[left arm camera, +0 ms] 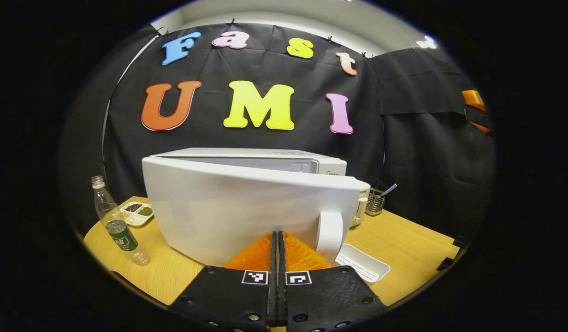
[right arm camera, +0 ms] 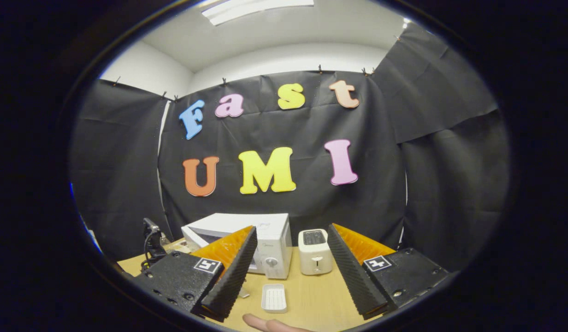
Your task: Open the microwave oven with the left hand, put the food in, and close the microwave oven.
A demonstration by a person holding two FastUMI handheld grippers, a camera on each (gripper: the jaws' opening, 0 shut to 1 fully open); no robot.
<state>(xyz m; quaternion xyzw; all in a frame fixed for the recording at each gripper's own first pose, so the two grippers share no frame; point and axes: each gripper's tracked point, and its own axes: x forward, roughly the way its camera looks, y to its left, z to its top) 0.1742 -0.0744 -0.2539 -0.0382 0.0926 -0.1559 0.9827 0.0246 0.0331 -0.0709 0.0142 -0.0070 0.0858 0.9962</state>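
The left claw (left arm camera: pixel 277 249), fingers pressed together, is touching the microwave oven (left arm camera: pixel 247 203) door, standing ajar on the worktop (left arm camera: pixel 404 240); the right claw (right arm camera: pixel 291 272) is hanging spread before the microwave oven.

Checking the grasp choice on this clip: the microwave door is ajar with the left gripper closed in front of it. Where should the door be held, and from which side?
Take the door handle, the upright white loop at the free edge of the microwave door. It stands off the panel, so one finger could probably slip behind it from the open side. The left gripper is shut just beside it and would need to open first.
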